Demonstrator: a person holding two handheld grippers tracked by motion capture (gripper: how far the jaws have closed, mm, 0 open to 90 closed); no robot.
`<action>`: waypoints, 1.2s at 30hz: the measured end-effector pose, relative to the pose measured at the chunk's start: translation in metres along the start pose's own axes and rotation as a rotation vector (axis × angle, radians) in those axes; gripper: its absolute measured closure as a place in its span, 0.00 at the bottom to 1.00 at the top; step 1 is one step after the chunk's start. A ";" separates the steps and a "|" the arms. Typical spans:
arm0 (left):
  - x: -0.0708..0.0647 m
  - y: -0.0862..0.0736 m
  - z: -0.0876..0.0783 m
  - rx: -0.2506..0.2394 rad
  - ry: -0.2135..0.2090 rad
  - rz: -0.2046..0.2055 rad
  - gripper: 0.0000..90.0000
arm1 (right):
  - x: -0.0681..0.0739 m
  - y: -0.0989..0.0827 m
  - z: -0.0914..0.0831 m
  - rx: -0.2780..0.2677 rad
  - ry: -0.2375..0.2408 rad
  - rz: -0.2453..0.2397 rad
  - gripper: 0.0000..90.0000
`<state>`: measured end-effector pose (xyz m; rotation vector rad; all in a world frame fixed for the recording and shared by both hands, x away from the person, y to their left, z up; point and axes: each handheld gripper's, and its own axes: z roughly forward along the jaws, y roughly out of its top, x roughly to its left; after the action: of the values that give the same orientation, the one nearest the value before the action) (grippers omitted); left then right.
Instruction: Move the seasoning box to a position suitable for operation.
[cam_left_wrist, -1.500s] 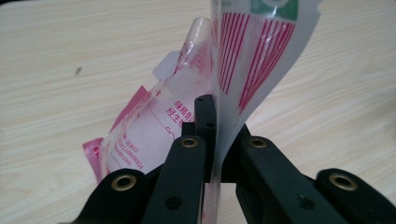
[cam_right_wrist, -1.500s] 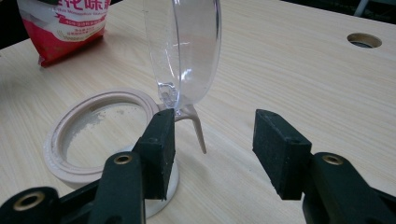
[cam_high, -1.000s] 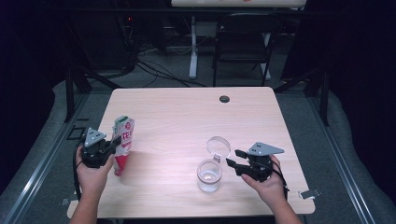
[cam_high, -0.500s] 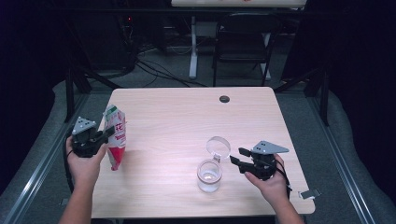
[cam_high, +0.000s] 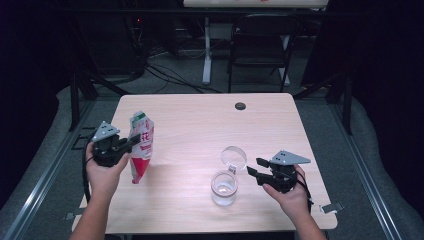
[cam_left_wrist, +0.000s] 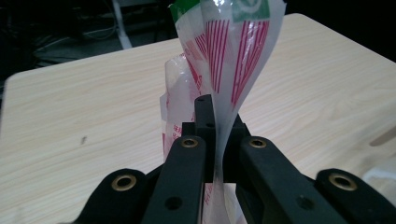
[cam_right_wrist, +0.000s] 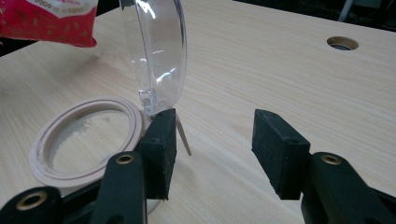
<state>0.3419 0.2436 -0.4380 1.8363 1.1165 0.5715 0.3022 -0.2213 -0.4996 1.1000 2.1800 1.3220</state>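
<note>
Pale wooden bench (cam_high: 200, 130) before dark clutter, left tool (cam_high: 131, 143) pinching a red-and-white pouch (cam_high: 140, 145) lifted at bench's left, right tool (cam_high: 252, 166) spread beside open-lidded clear jar (cam_high: 223, 188), its own view revealing white residue inside, left gripper view showing film nipped between jaws

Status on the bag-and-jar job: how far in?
Done: jar stands open, clear lid flipped up. In hand: left gripper is shut on the red-and-white bag, held above the table; right gripper sits open beside the jar. Left, probably: bring the bag over and pour, then close the lid.
</note>
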 end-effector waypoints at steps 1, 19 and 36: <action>-0.005 0.000 0.004 0.007 -0.013 0.011 1.00 | 0.000 0.000 0.000 0.000 0.000 -0.001 0.55; -0.079 0.014 0.047 0.053 -0.184 0.139 1.00 | -0.001 0.000 -0.002 -0.007 -0.006 0.003 0.55; -0.111 -0.001 0.050 0.053 -0.269 0.192 1.00 | -0.002 0.005 -0.008 -0.036 -0.009 -0.001 0.55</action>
<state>0.3241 0.1254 -0.4579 2.0112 0.7883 0.3910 0.2999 -0.2261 -0.4915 1.0898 2.1418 1.3479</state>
